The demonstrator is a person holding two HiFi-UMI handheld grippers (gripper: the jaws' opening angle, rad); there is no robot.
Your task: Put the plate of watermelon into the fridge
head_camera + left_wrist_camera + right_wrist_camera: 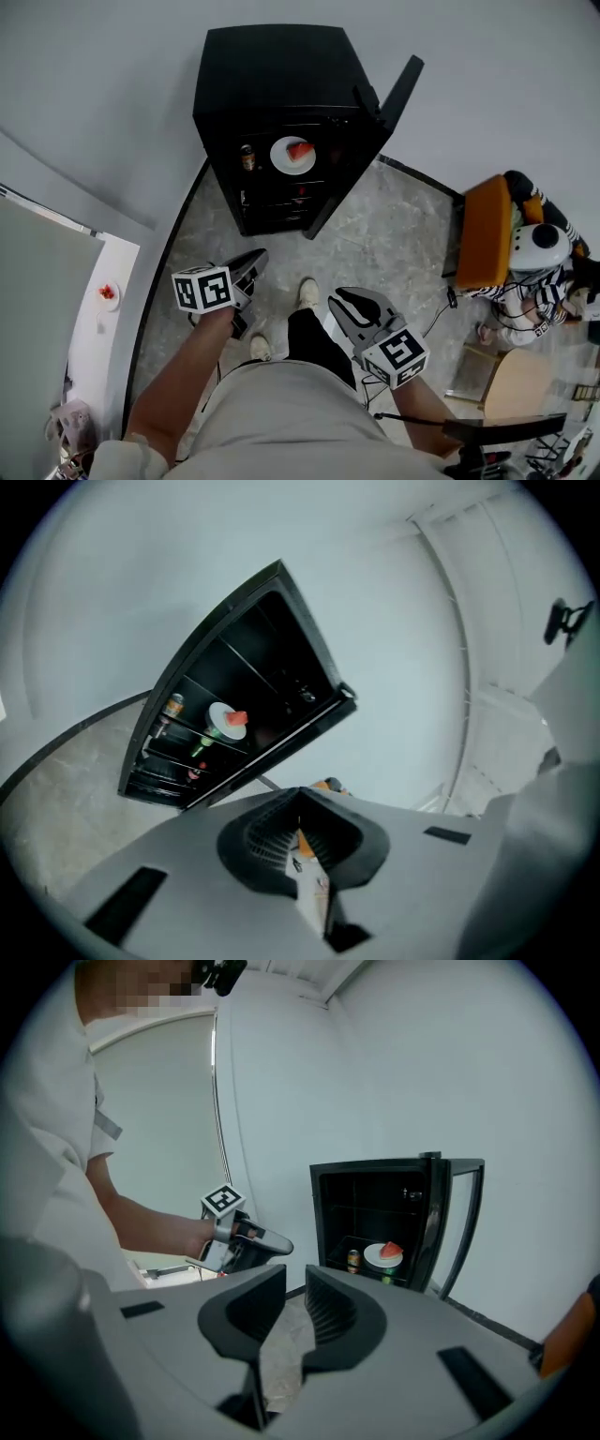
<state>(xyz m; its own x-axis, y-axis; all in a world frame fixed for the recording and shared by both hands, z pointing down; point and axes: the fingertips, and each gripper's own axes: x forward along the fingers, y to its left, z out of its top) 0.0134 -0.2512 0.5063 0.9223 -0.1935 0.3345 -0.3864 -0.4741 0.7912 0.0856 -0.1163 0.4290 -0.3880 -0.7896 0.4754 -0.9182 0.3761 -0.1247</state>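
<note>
On the floor [384, 244] stands the fridge [272, 75]; its shelf [272, 175] bears the plate of watermelon [292, 155] and a can [247, 157].

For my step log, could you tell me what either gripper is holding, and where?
Nothing is held: the left gripper is shut empty, the right gripper open and empty; the plate of watermelon sits inside the fridge.
</note>
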